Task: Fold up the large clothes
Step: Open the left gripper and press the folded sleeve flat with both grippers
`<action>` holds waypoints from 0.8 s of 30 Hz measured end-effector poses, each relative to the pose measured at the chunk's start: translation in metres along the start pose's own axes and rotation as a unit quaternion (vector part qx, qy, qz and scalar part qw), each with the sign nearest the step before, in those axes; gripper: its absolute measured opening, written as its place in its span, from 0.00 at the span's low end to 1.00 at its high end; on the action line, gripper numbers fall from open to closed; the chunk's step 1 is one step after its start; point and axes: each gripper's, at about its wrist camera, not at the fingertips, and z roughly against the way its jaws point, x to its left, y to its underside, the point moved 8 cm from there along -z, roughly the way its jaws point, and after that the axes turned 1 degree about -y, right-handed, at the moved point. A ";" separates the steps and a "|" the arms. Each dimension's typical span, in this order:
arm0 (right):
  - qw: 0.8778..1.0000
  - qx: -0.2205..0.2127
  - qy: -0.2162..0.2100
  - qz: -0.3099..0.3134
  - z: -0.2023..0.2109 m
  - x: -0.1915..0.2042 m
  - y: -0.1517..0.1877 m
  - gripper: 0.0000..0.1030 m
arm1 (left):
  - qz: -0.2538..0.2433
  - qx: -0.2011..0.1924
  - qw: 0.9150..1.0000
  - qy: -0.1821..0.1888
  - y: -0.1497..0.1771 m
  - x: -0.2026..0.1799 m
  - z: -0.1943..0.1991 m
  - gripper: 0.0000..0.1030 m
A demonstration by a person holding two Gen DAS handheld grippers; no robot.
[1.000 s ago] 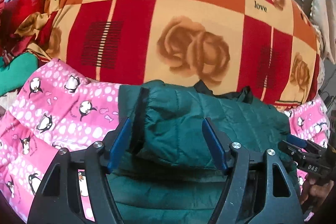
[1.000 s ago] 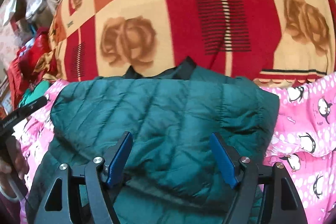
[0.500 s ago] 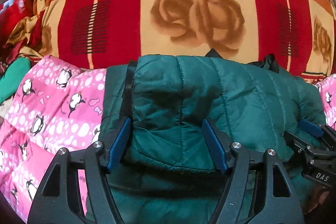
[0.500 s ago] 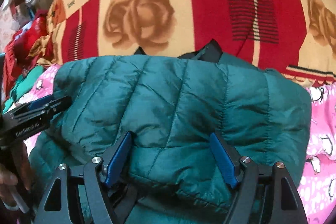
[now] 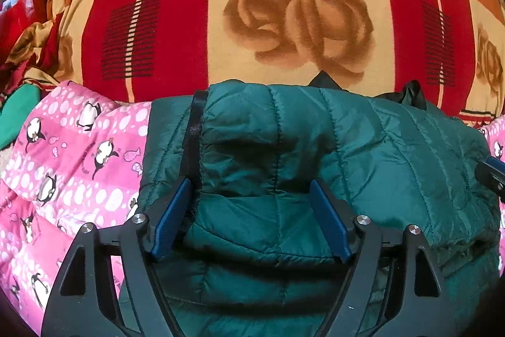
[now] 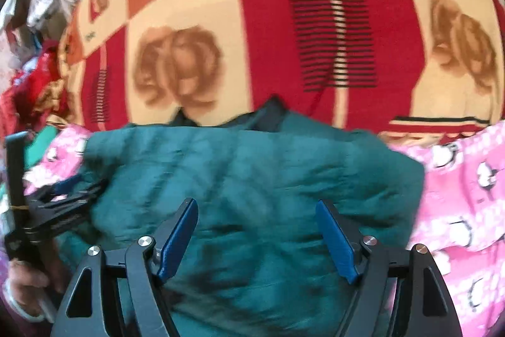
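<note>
A dark green quilted puffer jacket (image 5: 363,147) is seen lying folded over on a pink penguin-print quilt (image 5: 79,153), with its long axis running from side to side across both views and its black-lined collar (image 6: 271,112) at the far edge, against a red and cream rose-print blanket (image 5: 284,5) that rises behind it. A doubled layer of the jacket is bunched directly ahead of the left gripper (image 5: 252,223), whose blue fingers (image 5: 172,220) stand apart on either side of the raised fold; they have just been opening, and although the padding fills the gap between them, no pinch by the pads can be made out, so the fold is judged released. The right gripper (image 6: 257,242) is held over the middle of the jacket with its fingers (image 6: 336,242) spread wide above the fabric and nothing clasped; the right wrist view is blurred, so finer detail is lost. In that view the left gripper is seen at the jacket's left edge, carried by a person's hand (image 6: 28,283). The jacket lies straight ahead of and below both sets of fingers, with the left end nearer the left hand. A further fold across the long axis is judged to be what remains, and for it the free side edges would have to be reached.
</note>
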 end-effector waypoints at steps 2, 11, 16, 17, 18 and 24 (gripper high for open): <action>1.000 0.010 0.007 -0.013 -0.010 -0.014 0.002 0.72 | -0.002 -0.002 1.000 0.000 0.001 0.000 -0.001 0.77; 0.999 0.026 0.022 -0.026 -0.046 -0.036 0.011 0.76 | -0.013 -0.011 1.000 -0.005 0.000 -0.006 -0.005 0.78; 0.999 0.016 0.030 -0.018 -0.023 -0.030 0.007 0.76 | -0.014 -0.011 1.000 -0.007 0.001 -0.006 -0.005 0.78; 0.999 0.012 0.025 -0.017 -0.016 -0.028 0.007 0.76 | -0.014 -0.011 1.000 -0.008 0.001 -0.006 -0.005 0.78; 1.000 0.007 0.016 -0.015 -0.007 -0.026 0.009 0.76 | -0.014 -0.011 1.000 -0.007 0.001 -0.006 -0.005 0.78; 1.000 0.002 0.015 0.003 0.019 -0.027 0.026 0.76 | -0.014 -0.012 1.000 -0.006 0.001 -0.006 -0.005 0.78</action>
